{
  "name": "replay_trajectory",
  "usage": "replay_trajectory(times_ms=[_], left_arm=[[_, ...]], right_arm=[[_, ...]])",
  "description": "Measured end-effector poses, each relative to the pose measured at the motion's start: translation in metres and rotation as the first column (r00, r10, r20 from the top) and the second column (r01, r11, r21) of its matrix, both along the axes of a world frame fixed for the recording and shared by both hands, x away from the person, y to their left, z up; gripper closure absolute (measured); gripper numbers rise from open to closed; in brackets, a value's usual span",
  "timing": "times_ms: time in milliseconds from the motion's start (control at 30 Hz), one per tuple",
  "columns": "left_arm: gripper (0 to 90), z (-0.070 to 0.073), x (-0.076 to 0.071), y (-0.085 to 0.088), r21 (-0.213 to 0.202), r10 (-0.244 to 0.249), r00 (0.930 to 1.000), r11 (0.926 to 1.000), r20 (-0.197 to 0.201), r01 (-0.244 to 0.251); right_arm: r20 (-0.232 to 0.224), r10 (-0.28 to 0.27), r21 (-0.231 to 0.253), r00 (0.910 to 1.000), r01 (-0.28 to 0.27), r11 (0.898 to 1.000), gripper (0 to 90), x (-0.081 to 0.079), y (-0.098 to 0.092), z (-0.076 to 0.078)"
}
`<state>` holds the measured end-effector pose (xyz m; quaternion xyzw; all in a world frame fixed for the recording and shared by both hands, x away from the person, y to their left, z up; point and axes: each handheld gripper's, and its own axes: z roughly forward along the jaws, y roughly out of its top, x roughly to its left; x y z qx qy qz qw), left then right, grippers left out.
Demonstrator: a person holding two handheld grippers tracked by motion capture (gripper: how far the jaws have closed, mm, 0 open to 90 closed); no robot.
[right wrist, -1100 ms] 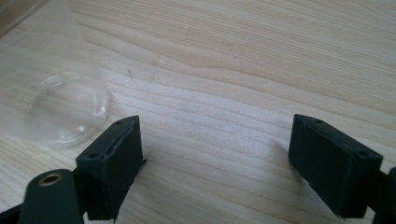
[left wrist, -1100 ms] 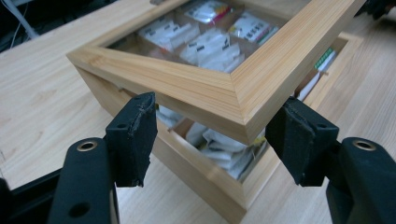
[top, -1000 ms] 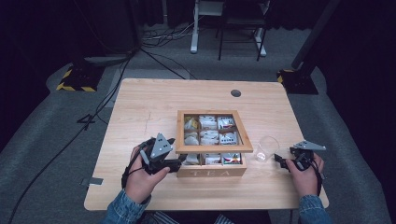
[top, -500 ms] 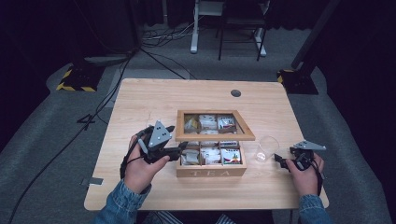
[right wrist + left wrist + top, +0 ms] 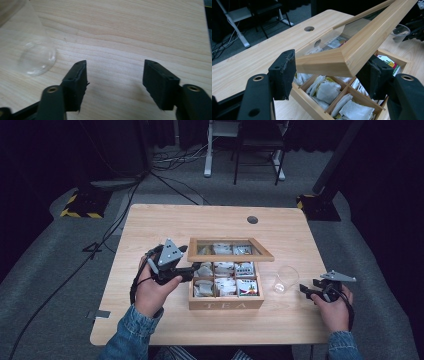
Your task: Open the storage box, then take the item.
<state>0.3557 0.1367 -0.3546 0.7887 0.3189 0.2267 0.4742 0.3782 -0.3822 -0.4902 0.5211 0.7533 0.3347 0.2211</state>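
The left gripper point(image 5: 192, 271) is clamped on the near-left corner of the lid point(image 5: 352, 53) of the tea box point(image 5: 226, 304), which sits toward the front edge of the table point(image 5: 165, 222), a little right of its middle. The lid is lifted partway, hinged along the box's far side, its glass pane tilted over the compartments of tea bags point(image 5: 328, 91).

The grip is the weak point. In the left gripper view the pads point(image 5: 284, 72) bite only the mitred corner of the wooden frame, and a corner hold can slide off as the lid's angle steepens; then the lid would drop shut (hard on a glass pane, and on any bag sticking up). I'd also judge that pulling the lid sideways rather than round its hinge line could drag or tip the whole box, since nothing holds it down.

The right gripper point(image 5: 306, 291) hovers low near the table's front-right corner, jaws apart with nothing between them, having just closed somewhat. The glass point(image 5: 35, 56) lies just beside it, between it and the box; a careless sweep could knock it rolling toward the edge.
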Motion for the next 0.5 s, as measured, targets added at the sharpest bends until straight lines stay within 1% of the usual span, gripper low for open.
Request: replay_trajectory(times_ms=[33,67,133,200,233,267,300,433,500], left_arm=[[34.6,0.000,0.000,0.000,-0.001,0.000,1.0000,1.0000,0.002,0.000],[34.6,0.001,0.001,0.000,0.001,-0.001,1.0000,1.0000,0.009,0.001],[34.6,0.002,0.002,0.000,-0.006,-0.003,0.9999,1.0000,0.011,0.003],[34.7,0.002,0.003,0.001,-0.013,-0.004,0.9999,0.9999,0.017,0.005],[34.7,0.003,0.004,0.001,-0.010,-0.006,0.9998,0.9999,0.020,0.006],[34.7,0.003,0.004,0.001,-0.009,-0.005,0.9997,0.9999,0.024,0.006],[34.7,0.003,0.005,0.001,-0.012,-0.006,0.9997,0.9999,0.023,0.006],[34.8,0.005,0.007,0.001,-0.018,0.000,0.9993,0.9998,0.038,0.001],[34.9,0.005,0.007,0.002,-0.017,-0.007,0.9994,0.9998,0.034,0.007]], right_arm=[[-0.002,-0.003,0.002,1.0000,0.003,1.000,39.9,-0.002,-0.001,0.003],[0.003,-0.015,0.013,0.9999,0.015,1.000,42.4,-0.007,-0.006,0.010],[0.004,-0.018,0.020,0.9998,0.018,1.000,43.0,-0.009,-0.007,0.013],[0.010,-0.023,0.044,0.9997,0.023,0.999,44.6,-0.014,-0.009,0.019],[0.011,-0.027,0.050,0.9996,0.027,0.998,45.2,-0.016,-0.009,0.022],[0.009,-0.033,0.064,0.9994,0.032,0.997,47.2,-0.020,-0.009,0.029],[0.009,-0.033,0.064,0.9994,0.032,0.997,47.2,-0.020,-0.009,0.029],[0.022,-0.037,0.086,0.9991,0.035,0.996,48.5,-0.026,-0.005,0.042],[0.026,-0.029,0.087,0.9992,0.027,0.996,48.5,-0.028,-0.001,0.049]])
